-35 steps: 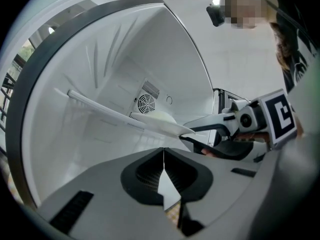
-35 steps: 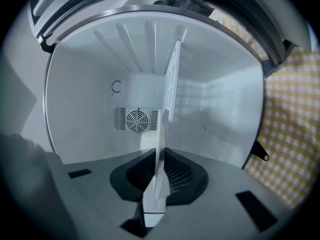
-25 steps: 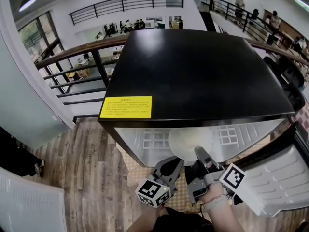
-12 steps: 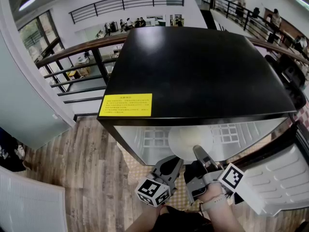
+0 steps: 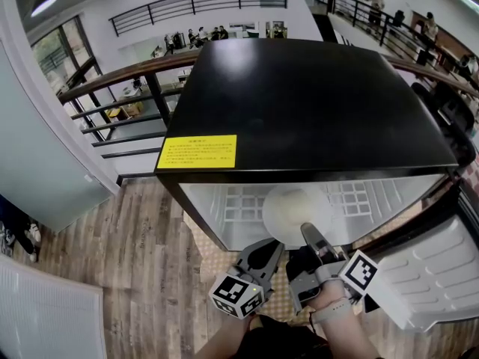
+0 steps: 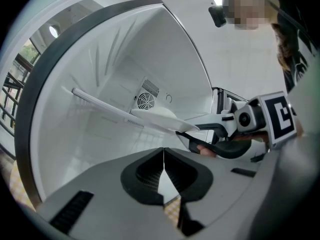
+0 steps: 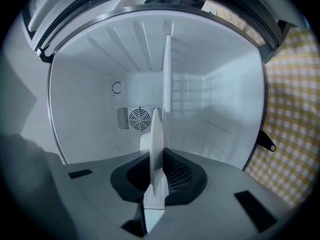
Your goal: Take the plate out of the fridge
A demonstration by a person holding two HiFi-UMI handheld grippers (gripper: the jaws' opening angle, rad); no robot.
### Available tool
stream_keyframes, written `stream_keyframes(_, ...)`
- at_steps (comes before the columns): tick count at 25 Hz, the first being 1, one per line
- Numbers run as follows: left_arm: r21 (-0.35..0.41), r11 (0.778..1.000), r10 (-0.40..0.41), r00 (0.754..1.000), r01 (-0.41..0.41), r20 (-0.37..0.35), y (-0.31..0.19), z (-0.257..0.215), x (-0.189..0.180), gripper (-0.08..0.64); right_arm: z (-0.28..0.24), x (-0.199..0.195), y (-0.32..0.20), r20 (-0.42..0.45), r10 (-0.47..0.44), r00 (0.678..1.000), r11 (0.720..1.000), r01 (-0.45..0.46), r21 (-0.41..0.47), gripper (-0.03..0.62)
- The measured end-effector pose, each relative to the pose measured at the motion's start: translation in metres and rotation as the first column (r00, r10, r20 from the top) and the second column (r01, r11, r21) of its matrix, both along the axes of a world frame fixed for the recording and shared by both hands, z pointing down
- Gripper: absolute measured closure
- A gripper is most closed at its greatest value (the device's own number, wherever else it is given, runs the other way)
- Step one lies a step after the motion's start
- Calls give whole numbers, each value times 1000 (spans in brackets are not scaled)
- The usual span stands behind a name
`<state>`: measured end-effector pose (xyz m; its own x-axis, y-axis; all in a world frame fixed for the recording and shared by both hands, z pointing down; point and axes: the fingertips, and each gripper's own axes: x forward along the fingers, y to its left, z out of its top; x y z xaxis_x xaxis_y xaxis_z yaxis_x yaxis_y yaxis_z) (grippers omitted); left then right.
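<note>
A white plate lies on the wire shelf inside the open fridge. My right gripper is shut on the plate's near rim, and its jaws have just been closing a little tighter on it. In the right gripper view the plate shows edge-on between the right gripper's pads. The left gripper hangs just left of it in front of the fridge opening, shut and empty. From the left gripper view I see the plate on the shelf, with the right gripper clamped on it.
The fridge has a black top with a yellow label. Its door stands open at the right. A fan grille sits in the back wall. Wood floor and a yellow checked mat lie below; a railing runs behind.
Both grippers stay where they were. The head view has shifted slightly, so a bit more of the fridge interior and plate shows.
</note>
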<state>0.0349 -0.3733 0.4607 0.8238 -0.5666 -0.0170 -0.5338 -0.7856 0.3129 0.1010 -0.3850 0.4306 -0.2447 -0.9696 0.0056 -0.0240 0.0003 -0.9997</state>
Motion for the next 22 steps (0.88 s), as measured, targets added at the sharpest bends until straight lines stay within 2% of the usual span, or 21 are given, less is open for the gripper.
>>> stream_keyframes(22,30,1000,9,1000,-9,8,49,-7,-22,549,-2,-8,55,21,41,999,997,-42,59,541)
